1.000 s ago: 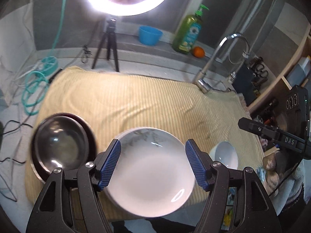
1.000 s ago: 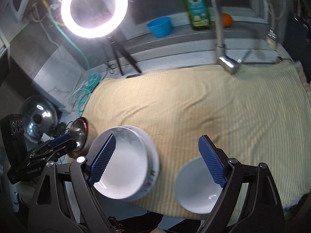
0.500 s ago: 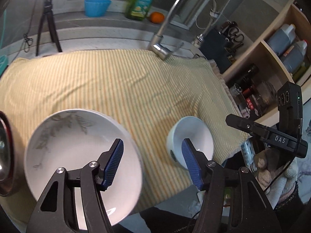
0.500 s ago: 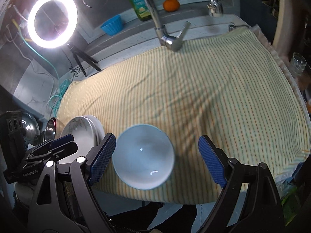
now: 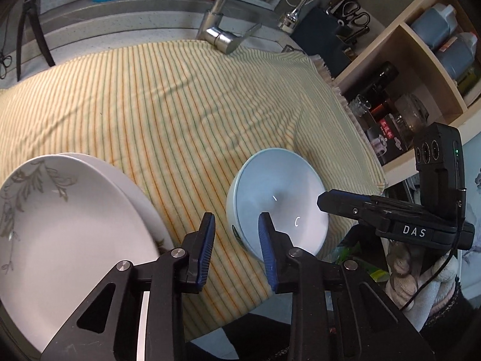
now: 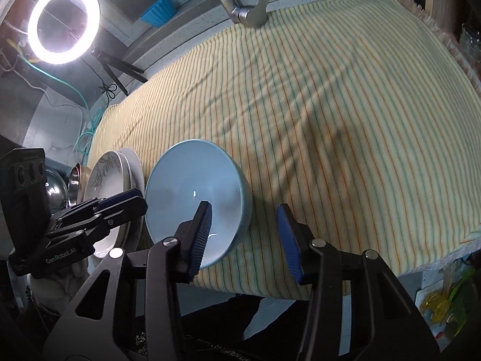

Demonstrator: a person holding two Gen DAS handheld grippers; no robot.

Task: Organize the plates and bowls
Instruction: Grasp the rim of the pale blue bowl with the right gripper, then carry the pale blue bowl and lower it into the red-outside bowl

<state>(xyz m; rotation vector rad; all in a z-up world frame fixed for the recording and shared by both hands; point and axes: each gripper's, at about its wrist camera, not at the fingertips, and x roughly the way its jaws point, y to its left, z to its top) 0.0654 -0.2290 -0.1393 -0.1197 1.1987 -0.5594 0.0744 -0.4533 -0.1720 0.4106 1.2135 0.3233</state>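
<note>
A pale blue bowl stands near the front edge of the striped cloth. My left gripper straddles the bowl's left rim, one finger inside and one outside. Its jaws are closing, with a gap still showing beside the wall. My right gripper straddles the right rim the same way, jaws closing and not pressing. Each gripper shows in the other's view, the right gripper at the bowl's right edge and the left gripper at its left edge. A stack of white plates with a leaf print lies left of the bowl.
Steel bowls sit beyond the plates at the far left. A faucet rises behind the cloth, and a shelf with bottles stands to the right. A ring light on a tripod is at the back left. The cloth's front edge hangs just below the bowl.
Both grippers came down onto the blue bowl and their jaws narrowed. The left one swung right from over the plates to the bowl's left rim. The right one shifted to its right rim.
</note>
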